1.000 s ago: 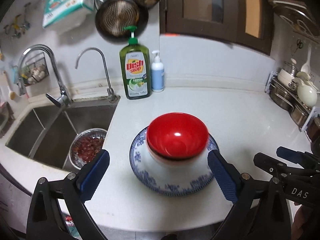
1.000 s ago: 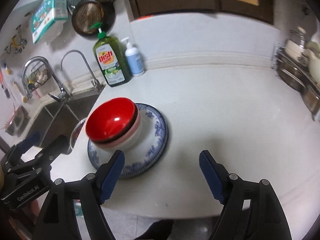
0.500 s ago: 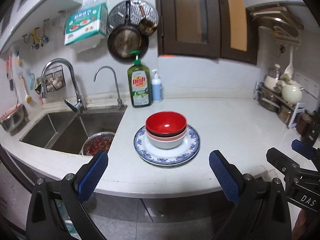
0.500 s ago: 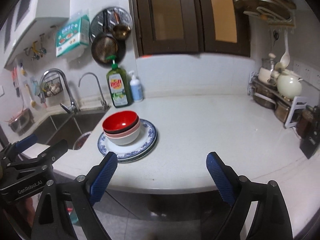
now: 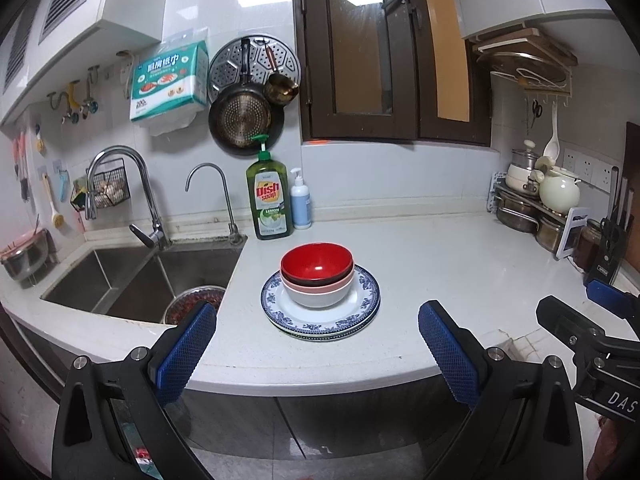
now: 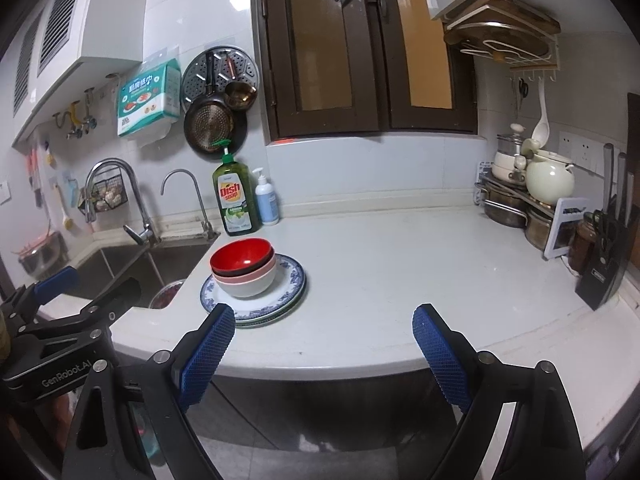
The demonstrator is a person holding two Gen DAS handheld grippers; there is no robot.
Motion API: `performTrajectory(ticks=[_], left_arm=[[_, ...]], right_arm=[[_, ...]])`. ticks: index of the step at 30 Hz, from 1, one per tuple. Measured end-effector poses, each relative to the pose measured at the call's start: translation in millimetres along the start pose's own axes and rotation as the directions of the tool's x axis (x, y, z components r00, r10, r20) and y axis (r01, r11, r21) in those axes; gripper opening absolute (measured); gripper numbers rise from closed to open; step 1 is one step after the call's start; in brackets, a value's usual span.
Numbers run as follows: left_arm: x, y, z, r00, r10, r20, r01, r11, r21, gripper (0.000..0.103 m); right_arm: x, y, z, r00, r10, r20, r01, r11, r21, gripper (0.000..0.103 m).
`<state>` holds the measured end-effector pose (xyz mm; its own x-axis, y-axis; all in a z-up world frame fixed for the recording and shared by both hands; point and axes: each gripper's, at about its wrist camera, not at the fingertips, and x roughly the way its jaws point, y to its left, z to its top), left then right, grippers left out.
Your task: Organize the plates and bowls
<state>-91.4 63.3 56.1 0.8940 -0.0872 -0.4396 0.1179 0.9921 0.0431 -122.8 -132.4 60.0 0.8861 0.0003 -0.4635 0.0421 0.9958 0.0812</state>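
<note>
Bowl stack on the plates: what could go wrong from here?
1. The nested bowls, red on top, sit loose on the blue-patterned plates; lifting the plates could slide them off.
2. The stack stands near the sink edge, so a nudge from the open left tool might push it in.

The left gripper (image 5: 316, 344) was held level with its jaws spread wide and nothing between its blue pads (image 5: 185, 350). The right gripper (image 6: 322, 346) sat beside it, pointing the same way, its jaws equally wide and empty. Each gripper's black frame showed at the edge of the other's view.
</note>
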Motion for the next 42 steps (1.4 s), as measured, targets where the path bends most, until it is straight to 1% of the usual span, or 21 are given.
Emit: performTrajectory(ticks=[4,14,25,42], left_arm=[[-5,0,0,1.0,0.005,0.007,-0.005,1.0,0.006,0.103],[-8,2,0,1.0,-0.015,0.015,0.015,1.0,0.019,0.103],[-10,6,4,0.999,-0.02,0.037,0.019,0.999,0.031,0.103],[-14,6,4,0.999,-0.015,0.042,0.014,1.0,0.026,0.103]], right_arm=[[-6,-1,-2,1.0,-0.007,0.009,0.007,1.0,0.002,0.091],[-14,1,-3,0.999,-0.028,0.018,0.028,1.0,0.0,0.091],[-19,4,-2,0.999,-0.034,0.025,0.034,0.999,-0.004,0.091],[-23,4,0,0.999,-0.035,0.027,0.036,0.999,-0.012,0.091]])
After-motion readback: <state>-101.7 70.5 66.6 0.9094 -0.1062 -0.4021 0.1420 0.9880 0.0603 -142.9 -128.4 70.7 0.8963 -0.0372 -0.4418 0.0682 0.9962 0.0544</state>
